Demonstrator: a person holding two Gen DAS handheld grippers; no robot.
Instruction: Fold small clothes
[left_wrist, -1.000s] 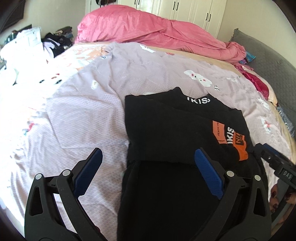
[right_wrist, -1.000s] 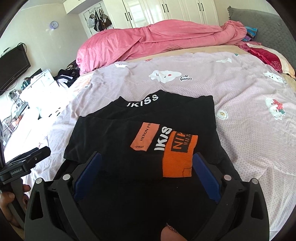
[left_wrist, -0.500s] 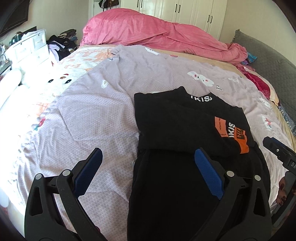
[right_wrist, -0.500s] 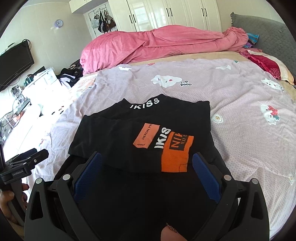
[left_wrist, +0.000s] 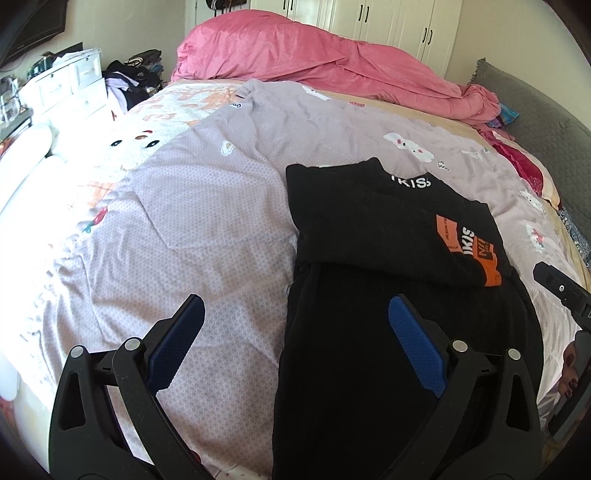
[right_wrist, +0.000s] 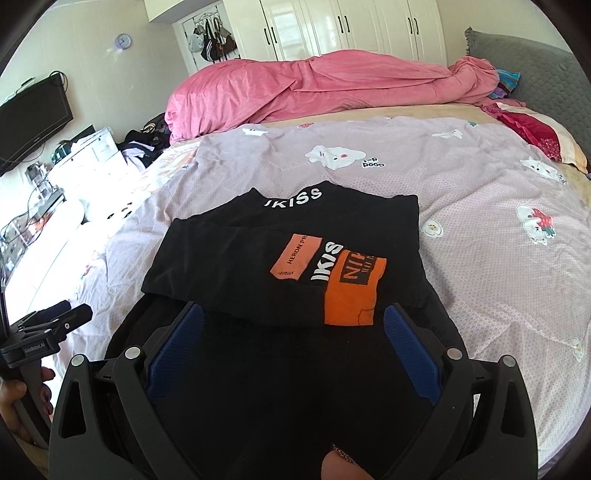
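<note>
A black T-shirt with orange patches and white "IKISS" lettering lies on the lilac bed sheet. Its sides are folded in over the body. It also shows in the right wrist view. My left gripper is open and empty, above the shirt's lower left edge. My right gripper is open and empty, above the shirt's lower part. The right gripper's body shows at the right edge of the left wrist view. The left gripper's body shows at the left edge of the right wrist view.
A pink duvet is heaped along the far side of the bed. A grey headboard stands at the right. White drawers and a pile of dark clothes stand to the left. White wardrobes line the back wall.
Both grippers have drawn back and up from the shirt, staying open. The left gripper has also shifted left, so more bare sheet shows.
</note>
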